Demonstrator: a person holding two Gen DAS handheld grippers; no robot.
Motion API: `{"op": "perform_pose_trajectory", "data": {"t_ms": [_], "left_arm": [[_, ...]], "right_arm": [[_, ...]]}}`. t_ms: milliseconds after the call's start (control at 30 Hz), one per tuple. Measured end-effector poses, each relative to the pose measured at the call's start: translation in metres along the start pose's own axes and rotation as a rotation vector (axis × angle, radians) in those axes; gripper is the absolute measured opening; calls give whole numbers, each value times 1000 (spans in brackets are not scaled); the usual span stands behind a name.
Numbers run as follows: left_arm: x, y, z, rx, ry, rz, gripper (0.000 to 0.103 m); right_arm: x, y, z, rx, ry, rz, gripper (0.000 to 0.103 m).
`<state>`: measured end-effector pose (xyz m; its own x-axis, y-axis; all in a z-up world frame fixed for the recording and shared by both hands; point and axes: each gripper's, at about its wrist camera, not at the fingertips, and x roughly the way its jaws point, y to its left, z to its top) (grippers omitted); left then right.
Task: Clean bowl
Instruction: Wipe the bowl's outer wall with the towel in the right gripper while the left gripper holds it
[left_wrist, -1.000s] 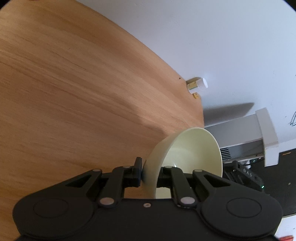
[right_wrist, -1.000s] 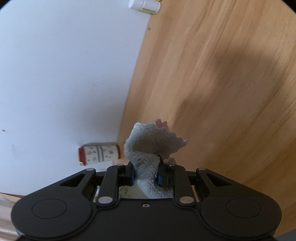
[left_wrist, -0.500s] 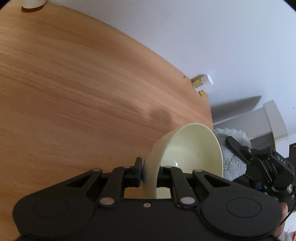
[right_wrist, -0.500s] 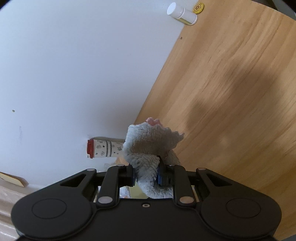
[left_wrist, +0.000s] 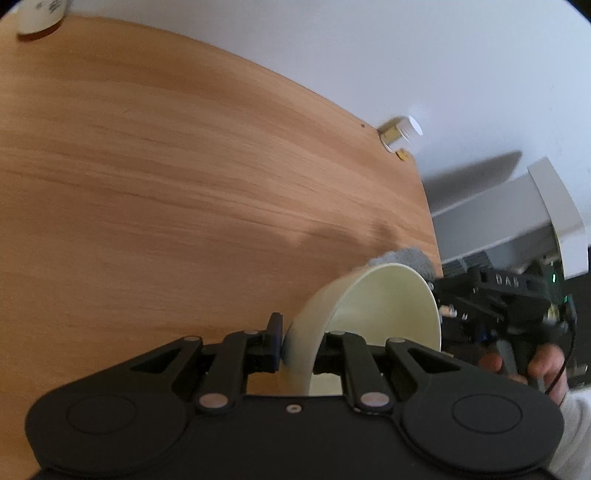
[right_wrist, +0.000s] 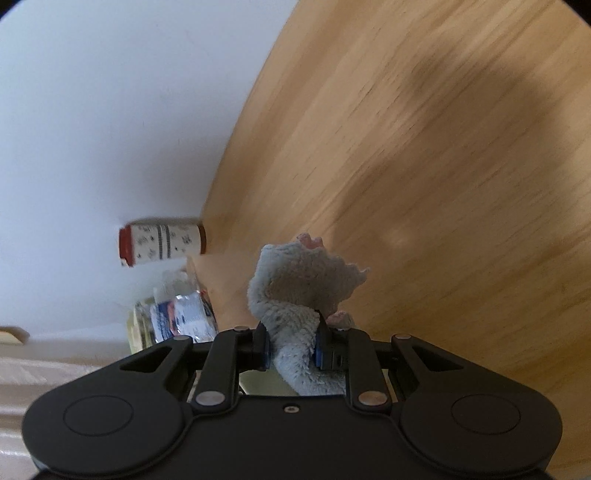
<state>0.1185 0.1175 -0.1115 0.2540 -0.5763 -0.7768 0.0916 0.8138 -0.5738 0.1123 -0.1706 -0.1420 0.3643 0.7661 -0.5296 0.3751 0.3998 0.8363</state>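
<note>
My left gripper (left_wrist: 301, 341) is shut on the rim of a pale cream bowl (left_wrist: 384, 306) and holds it tilted on its side above the wooden table (left_wrist: 166, 184), its opening turned to the right. My right gripper (right_wrist: 291, 345) is shut on a fluffy grey cloth (right_wrist: 303, 280) with a pink edge. In the left wrist view the cloth (left_wrist: 410, 258) shows just behind the bowl's top rim, and the right gripper body (left_wrist: 509, 295) with the hand on it is right of the bowl.
A small white-capped bottle (left_wrist: 400, 133) lies at the table's far edge by the white wall. A red-lidded patterned jar (right_wrist: 162, 242) and some packets (right_wrist: 181, 314) sit at the table's other end. A white ledge (left_wrist: 554, 214) stands to the right.
The right gripper with the cloth has moved in closer to the bowl; the cloth now shows at the bowl's top rim. The bowl stays gripped and tilted.
</note>
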Motion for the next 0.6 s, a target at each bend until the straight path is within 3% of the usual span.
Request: {"op": "perform_pose_trajectory", "data": {"t_ms": [300,600], "left_arm": [[-8,-9,10,149,-3,8,12],[-4,-10,4,207,40,28,14]], "right_arm": [[-5,39,6,-185,70,26,23],[32,5,7,-135,173,-24,23]]}}
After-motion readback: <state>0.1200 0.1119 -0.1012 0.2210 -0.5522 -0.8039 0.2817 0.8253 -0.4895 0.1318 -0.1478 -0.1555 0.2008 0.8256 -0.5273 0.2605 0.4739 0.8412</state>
